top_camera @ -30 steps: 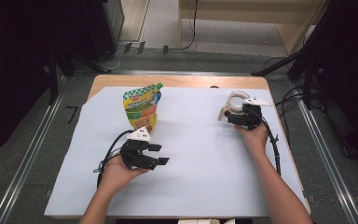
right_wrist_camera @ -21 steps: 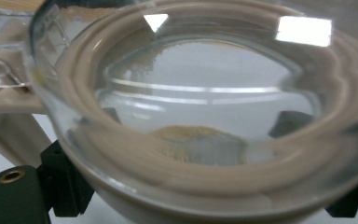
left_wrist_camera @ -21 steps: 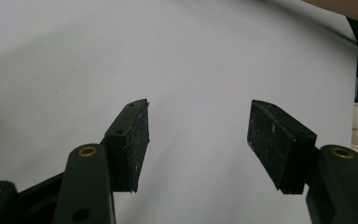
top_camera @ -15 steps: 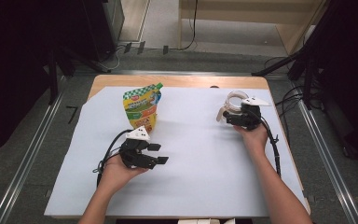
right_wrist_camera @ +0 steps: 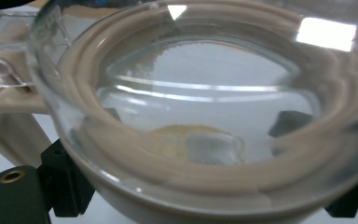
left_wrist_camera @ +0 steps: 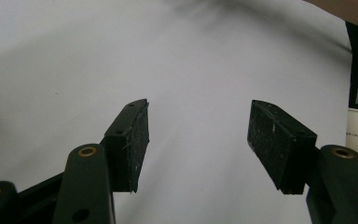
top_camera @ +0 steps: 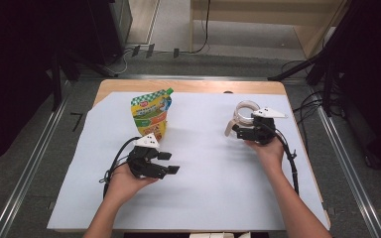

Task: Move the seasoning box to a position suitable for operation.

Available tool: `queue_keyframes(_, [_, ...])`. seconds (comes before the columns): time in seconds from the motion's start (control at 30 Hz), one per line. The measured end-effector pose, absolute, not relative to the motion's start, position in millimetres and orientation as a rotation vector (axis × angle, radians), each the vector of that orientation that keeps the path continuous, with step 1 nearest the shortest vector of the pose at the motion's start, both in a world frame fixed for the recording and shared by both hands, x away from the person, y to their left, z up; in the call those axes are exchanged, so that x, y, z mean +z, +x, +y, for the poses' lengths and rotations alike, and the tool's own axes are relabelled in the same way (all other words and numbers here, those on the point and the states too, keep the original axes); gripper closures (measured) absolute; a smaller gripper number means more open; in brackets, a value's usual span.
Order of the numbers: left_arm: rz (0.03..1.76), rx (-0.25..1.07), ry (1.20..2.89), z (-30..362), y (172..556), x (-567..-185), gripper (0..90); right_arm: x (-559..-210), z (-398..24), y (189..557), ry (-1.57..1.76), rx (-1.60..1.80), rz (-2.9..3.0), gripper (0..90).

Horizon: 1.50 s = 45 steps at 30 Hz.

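**Glass jar held at the far right, snack pouch waiting at the far left**

The right gripper point(top_camera: 237, 130) is clamped on a clear glass jar point(top_camera: 243, 117) with a beige ring and clasp, at the far right of the white sheet point(top_camera: 203, 198). In the right gripper view the jar point(right_wrist_camera: 205, 116) sits between the black jaws, its mouth turned toward the camera, so its long axis seems to run roughly along the gripper and tilted off vertical (exactly how far I cannot tell). In the high view the mouth faces up and slightly away.

The left gripper point(top_camera: 171, 162) rests near the middle left with its jaws apart and nothing between them; the left gripper view shows its pads point(left_wrist_camera: 135, 144) over bare sheet. The green and yellow pouch point(top_camera: 151, 113) lies just beyond it, its spout pointing to the far right.

My main worry is slip: smooth, rounded glass gives the pads little purchase, and a quick swing or further tilt could let the jar rotate or drop. The loose clasp could also snag a jaw.
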<state>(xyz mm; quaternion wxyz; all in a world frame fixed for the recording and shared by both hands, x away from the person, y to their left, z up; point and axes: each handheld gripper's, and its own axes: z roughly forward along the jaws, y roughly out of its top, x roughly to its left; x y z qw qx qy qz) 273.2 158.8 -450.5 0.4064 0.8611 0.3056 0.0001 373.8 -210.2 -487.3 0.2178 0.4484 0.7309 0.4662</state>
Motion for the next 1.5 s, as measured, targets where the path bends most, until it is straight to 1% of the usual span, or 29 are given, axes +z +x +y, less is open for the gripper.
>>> queue_keyframes(0.47, [0.764, -0.037, 2.13, 160.5, 279.9, -447.6, 39.5, -478.0, -190.5, 327.8, 1.158, 1.347, 2.087, 12.0])
queue_keyframes(0.87, [0.766, -0.031, 2.151, 157.8, 283.0, -447.9, 40.1, -486.4, -165.2, 303.1, 1.093, 1.368, 2.19, 12.0])
queue_keyframes(0.97, [0.769, -0.003, 2.169, 157.5, 283.0, -448.7, 44.3, -489.6, -155.1, 299.0, 1.056, 1.38, 2.223, 12.0])
queue_keyframes(1.17, [0.767, -0.007, 2.164, 158.0, 283.9, -449.6, 46.2, -496.0, -131.7, 289.2, 0.991, 1.395, 2.301, 12.0])
queue_keyframes(1.4, [0.802, -0.05, 2.135, 160.8, 286.2, -449.4, 52.2, -498.9, -115.3, 281.9, 0.933, 1.421, 2.349, 12.0])
queue_keyframes(1.43, [0.81, -0.06, 2.135, 160.9, 286.4, -449.2, 53.8, -499.7, -113.2, 280.5, 0.925, 1.419, 2.361, 12.0])
queue_keyframes(1.47, [0.815, -0.071, 2.126, 160.7, 286.5, -449.3, 57.2, -501.3, -111.3, 279.4, 0.917, 1.42, 2.371, 12.0])
queue_keyframes(1.5, [0.823, -0.072, 2.123, 160.8, 286.4, -448.7, 57.2, -502.9, -109.6, 278.2, 0.918, 1.417, 2.378, 12.0])
